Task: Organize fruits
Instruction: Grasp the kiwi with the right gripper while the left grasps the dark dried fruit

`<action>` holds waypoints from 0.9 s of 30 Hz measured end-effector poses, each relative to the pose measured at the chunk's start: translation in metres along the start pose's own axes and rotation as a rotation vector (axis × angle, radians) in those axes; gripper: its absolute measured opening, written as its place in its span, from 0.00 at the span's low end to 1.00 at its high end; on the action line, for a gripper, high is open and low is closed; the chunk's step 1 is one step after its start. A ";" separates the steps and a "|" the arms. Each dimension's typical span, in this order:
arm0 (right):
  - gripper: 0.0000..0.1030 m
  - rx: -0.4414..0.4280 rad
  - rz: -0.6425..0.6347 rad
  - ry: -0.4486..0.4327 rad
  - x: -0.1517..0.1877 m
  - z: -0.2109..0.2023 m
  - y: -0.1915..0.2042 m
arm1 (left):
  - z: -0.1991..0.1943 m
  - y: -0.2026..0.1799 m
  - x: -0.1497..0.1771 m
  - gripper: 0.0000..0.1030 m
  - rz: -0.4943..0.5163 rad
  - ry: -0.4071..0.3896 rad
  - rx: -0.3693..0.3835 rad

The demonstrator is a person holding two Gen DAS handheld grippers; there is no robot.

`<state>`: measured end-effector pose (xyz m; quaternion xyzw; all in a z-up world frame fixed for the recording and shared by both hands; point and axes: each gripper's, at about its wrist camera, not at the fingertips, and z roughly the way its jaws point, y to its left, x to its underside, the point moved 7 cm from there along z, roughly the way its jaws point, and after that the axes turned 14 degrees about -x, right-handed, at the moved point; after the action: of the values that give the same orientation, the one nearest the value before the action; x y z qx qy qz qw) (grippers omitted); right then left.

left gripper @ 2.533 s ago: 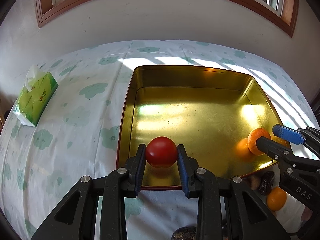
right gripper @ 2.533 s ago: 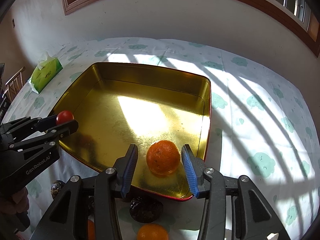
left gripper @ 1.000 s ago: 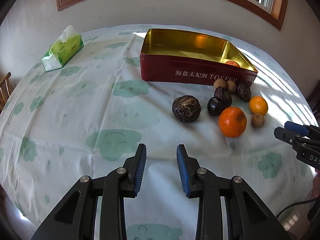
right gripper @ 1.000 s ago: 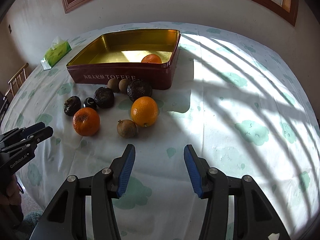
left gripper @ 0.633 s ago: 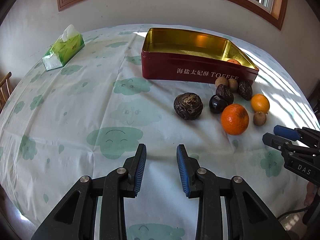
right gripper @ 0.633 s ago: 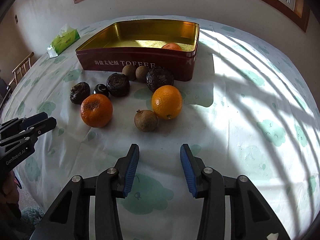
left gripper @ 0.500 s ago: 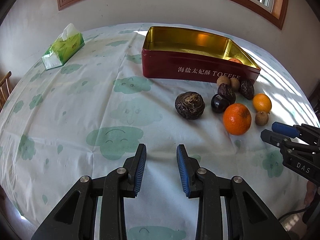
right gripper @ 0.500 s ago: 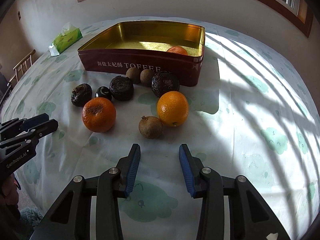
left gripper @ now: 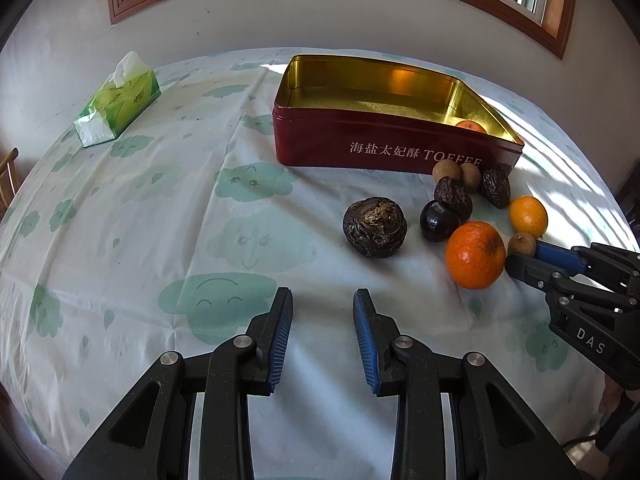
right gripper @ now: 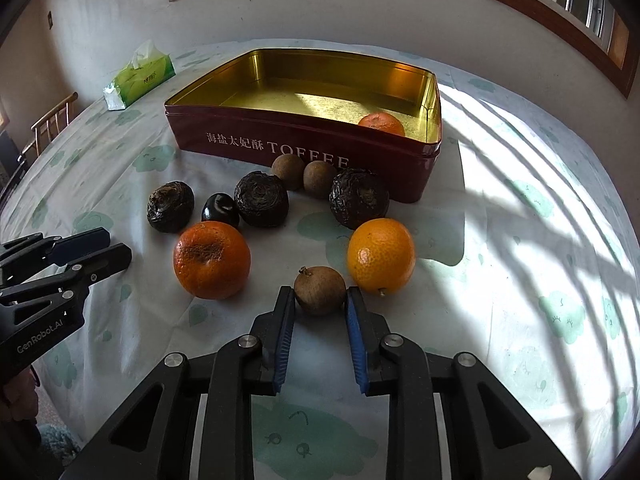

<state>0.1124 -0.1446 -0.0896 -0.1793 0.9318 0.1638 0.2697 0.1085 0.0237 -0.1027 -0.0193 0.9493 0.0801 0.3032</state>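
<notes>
- In the left wrist view, your left gripper (left gripper: 323, 312) hangs over the bare tablecloth (left gripper: 160, 208). Its blue pads stand a little apart and nothing is between them.
- Ahead of it stands the red toffee tin (left gripper: 384, 148), open at the top, gold inside. You see only the top of one orange fruit (left gripper: 471, 125) in its right corner.
- In front of the tin lie the loose fruits: a dark wrinkled fruit (left gripper: 375, 227) alone at the left, then a shiny black fruit (left gripper: 439, 222), more dark wrinkled ones and two small brown balls close to the tin wall.
- A big orange (left gripper: 475, 255) lies nearest to you, and a smaller yellow-orange one (left gripper: 528, 216) is behind it to the right.
- Your right gripper (left gripper: 520, 258) comes in from the right edge, with its tips at a small brown fruit (left gripper: 521, 244), just beside the big orange.
- A green tissue pack (left gripper: 118, 102) lies far to the left, well apart from the fruits.
- In the right wrist view, your right gripper (right gripper: 320, 300) pinches the small brown fruit (right gripper: 320, 290): both blue pads touch its sides, and it rests on the tablecloth (right gripper: 520, 240).
- This fruit lies between the big orange (right gripper: 212, 260) at the left and the yellow-orange one (right gripper: 381, 256) at the right, near both.
- Behind them is the tin (right gripper: 304, 144), with the orange fruit (right gripper: 382, 124) inside at its right front corner.
- Your left gripper (right gripper: 116, 246) shows at the left edge, its tips close together, holding nothing.
</notes>
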 end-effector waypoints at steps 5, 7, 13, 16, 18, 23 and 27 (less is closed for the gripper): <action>0.23 0.005 0.008 -0.001 0.007 -0.006 -0.003 | 0.001 -0.010 -0.003 0.32 0.011 -0.003 0.026; 0.23 0.006 0.019 -0.002 0.010 -0.009 -0.006 | 0.001 -0.014 -0.004 0.32 0.013 -0.006 0.035; 0.23 0.017 0.058 -0.012 0.017 -0.017 -0.019 | 0.004 -0.023 -0.011 0.32 0.023 -0.014 0.045; 0.23 0.019 0.063 -0.013 0.016 -0.017 -0.022 | 0.007 -0.028 -0.016 0.32 0.031 -0.019 0.041; 0.23 0.021 0.062 -0.013 0.015 -0.016 -0.022 | 0.010 -0.030 -0.020 0.32 0.036 -0.023 0.041; 0.23 0.018 0.065 -0.014 0.015 -0.016 -0.022 | 0.016 -0.035 -0.029 0.33 0.049 -0.032 0.034; 0.23 0.017 0.067 -0.014 0.015 -0.016 -0.022 | 0.021 -0.038 -0.035 0.36 0.055 -0.036 0.027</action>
<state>0.1032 -0.1741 -0.0897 -0.1446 0.9368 0.1659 0.2720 0.1529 -0.0108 -0.1046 0.0121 0.9449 0.0757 0.3181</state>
